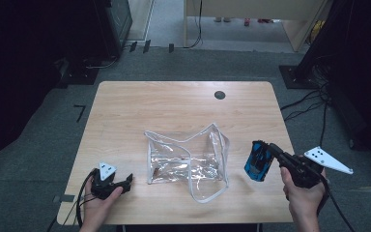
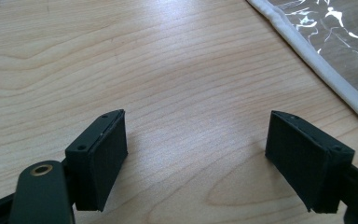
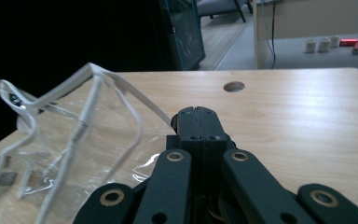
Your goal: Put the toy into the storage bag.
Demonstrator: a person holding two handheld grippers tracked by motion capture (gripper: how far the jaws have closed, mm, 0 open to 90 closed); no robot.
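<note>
Left gripper [image 1: 125, 182] rests low at the near-left of the table [image 1: 125, 111], jaws wide apart with nothing between them; in the left gripper view the black ribbed pads [image 2: 105, 161] frame bare wood grain. Right gripper [image 1: 270, 151] is lifted at the near-right, a blue toy car [image 1: 258, 162] at its tip; in the high view the car hangs nose-down against the jaws. In the right gripper view the jaws stand pressed together, so the grip itself is hard to make out and the car is hidden below them. Between the two, mid-table, sits a clear plastic pouch [image 1: 186, 162] with white piping [image 3: 91, 112] along its edges, mouth gaping upward, walls crumpled and glossy. Something small and dark lies inside near its left bottom, too small to identify. Farther back, a round cable hole [image 1: 220, 94] in the light wood top; beyond that, grey carpet [image 1: 222, 63] and cables.
</note>
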